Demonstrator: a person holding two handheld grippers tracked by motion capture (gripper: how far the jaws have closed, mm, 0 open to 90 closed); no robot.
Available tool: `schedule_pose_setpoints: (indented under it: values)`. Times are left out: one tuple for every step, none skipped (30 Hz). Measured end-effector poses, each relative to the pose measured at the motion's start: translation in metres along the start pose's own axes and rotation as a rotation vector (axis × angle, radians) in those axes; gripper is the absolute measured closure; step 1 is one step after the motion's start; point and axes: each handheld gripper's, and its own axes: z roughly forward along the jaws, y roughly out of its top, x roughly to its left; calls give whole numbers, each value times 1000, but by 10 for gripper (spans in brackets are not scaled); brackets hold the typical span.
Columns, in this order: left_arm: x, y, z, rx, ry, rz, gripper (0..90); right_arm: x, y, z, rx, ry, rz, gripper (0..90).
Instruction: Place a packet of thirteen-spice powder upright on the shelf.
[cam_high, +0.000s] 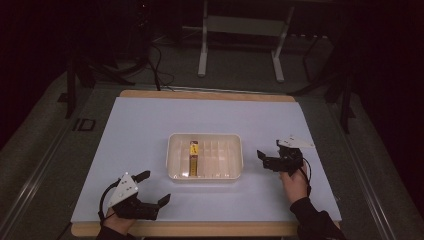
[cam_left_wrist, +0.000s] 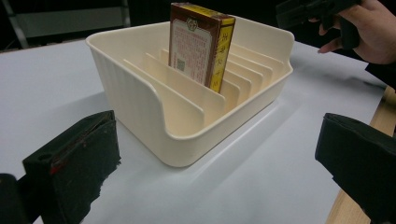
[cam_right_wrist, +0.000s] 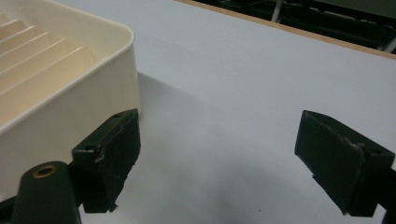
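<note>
Both claws are released — the left gripper (cam_high: 154, 189) at lower left, the right gripper (cam_high: 268, 156) right of centre. To lift the box (cam_high: 193, 158), I'd come straight down between the cream tray's (cam_high: 204, 176) dividers — no tilting.

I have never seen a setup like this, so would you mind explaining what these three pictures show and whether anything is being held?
A person sits at a table covered with a pale sheet, holding a hand-operated gripper in each hand. The high view looks down from above: the left gripper is at the near left, the right gripper beside the tray. The other two pictures come from cameras riding on each gripper, looking along its black fingers. In the middle stands a cream slotted tray with one red and yellow box upright in a slot. Both grippers are open and hold nothing.
</note>
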Motion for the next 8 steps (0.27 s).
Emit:
schedule_pose_setpoints:
  values:
    - [0, 0, 0, -1, 1, -1, 0, 0, 0, 0, -6, 1, -1, 144]
    - [0, 0, 0, -1, 2, -1, 0, 0, 0, -1, -6, 9, 1, 144]
    - [0, 0, 0, -1, 1, 0, 0, 0, 0, -1, -7, 7, 0, 144]
    - [0, 0, 0, 0, 1, 0, 0, 0, 1, -1, -10, 5, -4, 144]
    - [0, 0, 0, 0, 1, 0, 0, 0, 1, -1, -10, 13, -3, 144]
    - [0, 0, 0, -1, 1, -1, 0, 0, 1, -1, -10, 11, -1, 144]
    - [0, 0, 0, -1, 0, -1, 0, 0, 0, -1, -10, 10, -2, 145]
    - [0, 0, 1, 0, 0, -1, 0, 0, 0, -1, -8, 16, 0, 144]
